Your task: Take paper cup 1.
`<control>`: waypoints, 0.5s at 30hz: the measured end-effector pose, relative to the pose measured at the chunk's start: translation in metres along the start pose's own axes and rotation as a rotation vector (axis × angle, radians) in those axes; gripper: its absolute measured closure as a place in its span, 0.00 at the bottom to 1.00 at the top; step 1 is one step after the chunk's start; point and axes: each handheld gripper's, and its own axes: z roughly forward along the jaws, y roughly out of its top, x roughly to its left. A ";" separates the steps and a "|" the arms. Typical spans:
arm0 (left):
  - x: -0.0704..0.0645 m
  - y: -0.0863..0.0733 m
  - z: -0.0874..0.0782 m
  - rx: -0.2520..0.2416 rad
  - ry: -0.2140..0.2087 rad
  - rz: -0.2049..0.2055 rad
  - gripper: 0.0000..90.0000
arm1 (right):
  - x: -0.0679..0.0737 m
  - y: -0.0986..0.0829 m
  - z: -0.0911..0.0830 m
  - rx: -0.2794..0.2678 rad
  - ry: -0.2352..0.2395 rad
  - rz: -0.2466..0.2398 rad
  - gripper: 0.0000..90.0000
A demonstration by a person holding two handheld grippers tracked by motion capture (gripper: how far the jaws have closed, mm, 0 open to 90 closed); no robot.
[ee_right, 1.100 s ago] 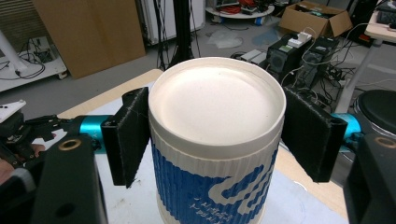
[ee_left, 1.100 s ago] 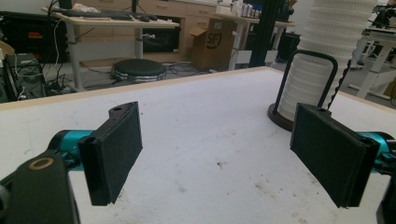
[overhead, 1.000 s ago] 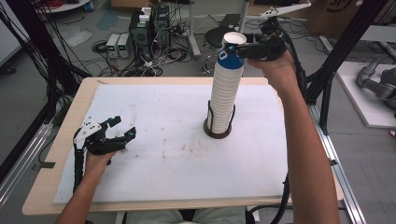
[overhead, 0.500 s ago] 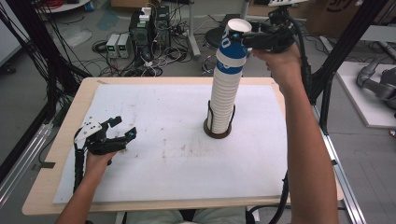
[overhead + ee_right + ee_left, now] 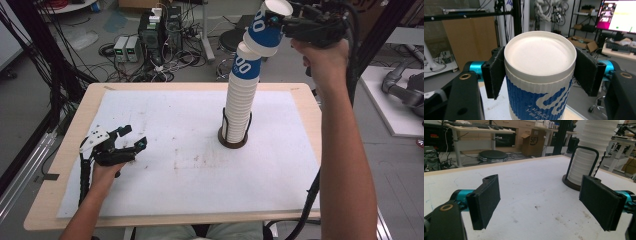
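Observation:
A tall stack of upside-down white paper cups (image 5: pixel 239 107) stands in a dark round holder (image 5: pixel 233 142) with wire hoops, right of the table's middle. The stack's top cup (image 5: pixel 246 64) has a blue band. My right gripper (image 5: pixel 274 20) is high above the stack, shut on one blue-and-white cup (image 5: pixel 266 31) that is tilted and lifted clear of the top. In the right gripper view that cup (image 5: pixel 539 82) sits bottom-up, with both pads of the right gripper (image 5: pixel 540 71) against its sides. My left gripper (image 5: pixel 125 143) rests open near the table's left front. The left gripper (image 5: pixel 541 202) faces the stack (image 5: pixel 586 161).
White paper (image 5: pixel 175 150) covers the wooden table (image 5: pixel 65 150). Beyond the far edge, boxes of electronics and cables (image 5: pixel 150 35) lie on the floor. A black frame post (image 5: pixel 370 35) rises to the right of my raised arm.
My right gripper has risen and drawn the top blue cup up and to the right, tilting it off the stack. The left gripper has stayed put.

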 end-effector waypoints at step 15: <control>-0.002 0.000 0.001 0.001 -0.021 -0.003 0.19 | 0.007 -0.042 -0.077 -0.038 -0.034 -0.032 0.35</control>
